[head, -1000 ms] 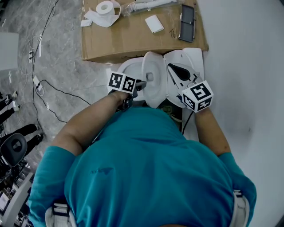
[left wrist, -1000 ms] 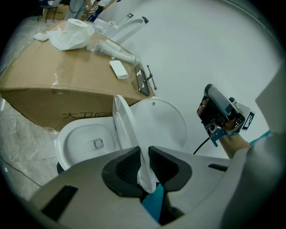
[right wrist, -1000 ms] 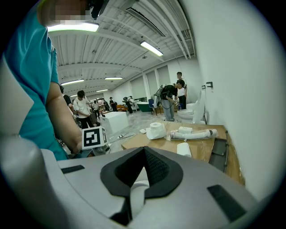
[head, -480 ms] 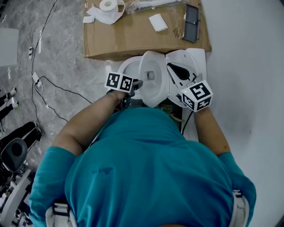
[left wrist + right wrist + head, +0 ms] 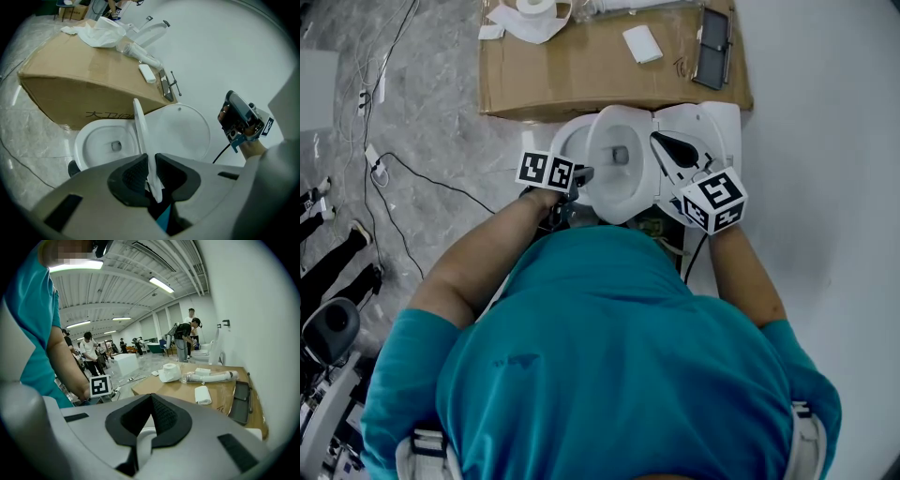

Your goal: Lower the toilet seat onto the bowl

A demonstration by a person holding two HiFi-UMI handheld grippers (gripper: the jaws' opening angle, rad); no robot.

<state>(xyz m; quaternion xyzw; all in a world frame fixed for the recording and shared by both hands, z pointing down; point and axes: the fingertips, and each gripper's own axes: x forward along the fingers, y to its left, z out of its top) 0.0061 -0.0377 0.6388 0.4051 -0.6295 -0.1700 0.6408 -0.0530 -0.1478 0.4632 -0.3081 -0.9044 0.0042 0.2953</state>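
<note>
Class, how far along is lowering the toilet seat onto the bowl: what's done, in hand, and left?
Done: the left gripper is shut on the seat at its rim, apart from the raised lid. In hand: the seat stands about on edge over the bowl. Left: bring it down flat onto the bowl's rim.

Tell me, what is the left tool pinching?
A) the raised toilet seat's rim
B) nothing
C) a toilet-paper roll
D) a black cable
A: in the left gripper view the left tool presses its pads on the thin white edge of the toilet seat, raised above the bowl.
</note>
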